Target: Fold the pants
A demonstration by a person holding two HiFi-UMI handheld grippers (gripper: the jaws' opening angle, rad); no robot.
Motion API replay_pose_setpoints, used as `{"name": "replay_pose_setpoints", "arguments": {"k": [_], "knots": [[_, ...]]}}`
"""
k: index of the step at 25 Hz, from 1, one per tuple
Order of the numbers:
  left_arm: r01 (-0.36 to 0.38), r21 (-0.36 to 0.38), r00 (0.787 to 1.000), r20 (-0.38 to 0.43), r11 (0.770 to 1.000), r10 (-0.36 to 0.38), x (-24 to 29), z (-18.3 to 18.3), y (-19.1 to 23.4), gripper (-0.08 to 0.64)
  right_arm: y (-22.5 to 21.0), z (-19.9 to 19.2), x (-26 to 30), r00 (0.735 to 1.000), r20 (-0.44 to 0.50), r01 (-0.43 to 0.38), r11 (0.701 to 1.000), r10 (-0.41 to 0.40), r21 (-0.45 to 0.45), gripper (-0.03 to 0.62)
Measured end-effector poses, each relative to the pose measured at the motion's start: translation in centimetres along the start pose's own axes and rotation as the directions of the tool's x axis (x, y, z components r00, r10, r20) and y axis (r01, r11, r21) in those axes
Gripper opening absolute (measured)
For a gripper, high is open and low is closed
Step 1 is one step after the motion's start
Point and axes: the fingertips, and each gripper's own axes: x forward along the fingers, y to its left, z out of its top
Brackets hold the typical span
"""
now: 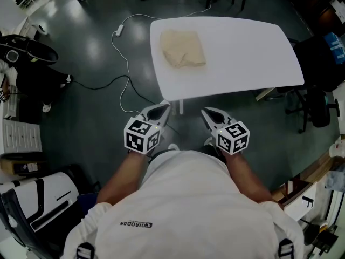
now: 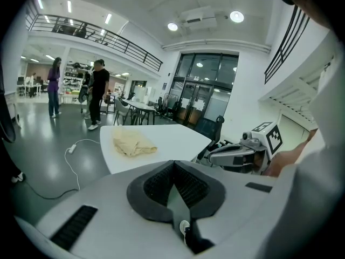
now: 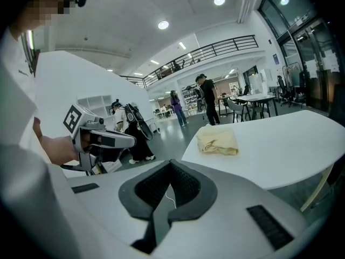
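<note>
Pants (image 1: 184, 48), cream-coloured and gathered into a compact, roughly square bundle, are lying on the left part of the white surface (image 1: 248, 53), toward its far edge. Bare top is stretching away to their right.

At the left of the head view, a white cable (image 1: 129, 75) is trailing across the dark floor (image 1: 91, 47) from a small white plug block (image 1: 118, 32) near the surface's left corner.

Next comes the left gripper (image 1: 162, 109). It is hovering over the floor just short of the surface's near edge, pointing toward it and slightly downward. The left gripper view is showing its jaws pressed together at the tips, with nothing between them.

Just beside it, the right gripper (image 1: 207, 113) is hanging at about the same height and tilt. The right gripper view is showing its jaws likewise closed and empty.

Both grippers are sitting well apart from the pants, touching neither the cloth nor the surface. The person, wearing a white shirt (image 1: 188, 209), is standing behind them with both arms reaching forward.

Farther right, a black office chair (image 1: 317, 108) is standing beyond the surface's right end.

In the left gripper view, two people (image 2: 98, 93) are standing on the floor well behind the surface.
</note>
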Motion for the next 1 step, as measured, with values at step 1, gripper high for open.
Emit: {"name": "replay_pose_setpoints", "arguments": {"k": [1], "knots": [[0.000,0.001,1.000,0.001,1.000,0.000,0.09,0.09,0.09,0.028,-0.15,0.06,0.04,1.000,0.003,0.005,1.000,-0.005,0.001,0.018]]}}
